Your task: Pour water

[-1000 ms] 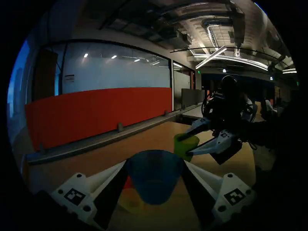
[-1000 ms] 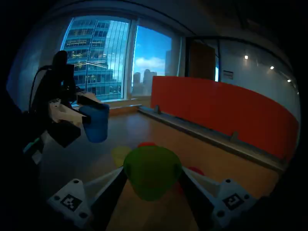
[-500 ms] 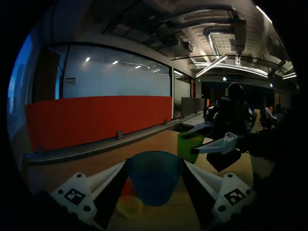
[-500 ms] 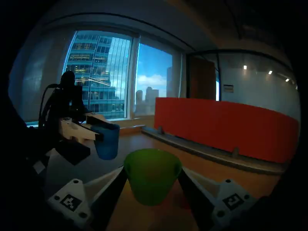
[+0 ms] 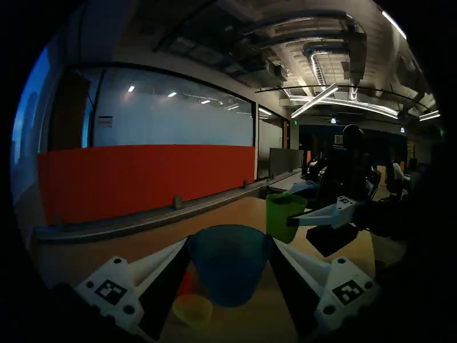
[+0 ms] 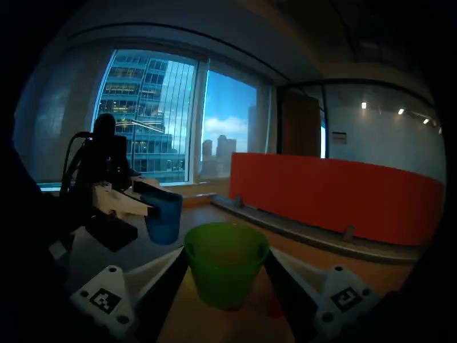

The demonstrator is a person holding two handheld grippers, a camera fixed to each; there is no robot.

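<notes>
Jaws on both sides are clamped: my left gripper (image 5: 229, 247) pinches the blue cup (image 5: 229, 267), my right gripper (image 6: 226, 254) the green cup (image 6: 225, 268), both upright and near each other over the wooden table (image 5: 231, 210). Below the blue one sits a yellow cup (image 5: 192, 310).

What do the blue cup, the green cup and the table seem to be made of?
Blue cup: probably plastic, smooth and slightly translucent, as its wall glows unevenly. Green cup: likely the same plastic; thin even rim, uniform bright colour. Table: looks like wood or wood laminate, tan and matte; dim light leaves it open.
</notes>
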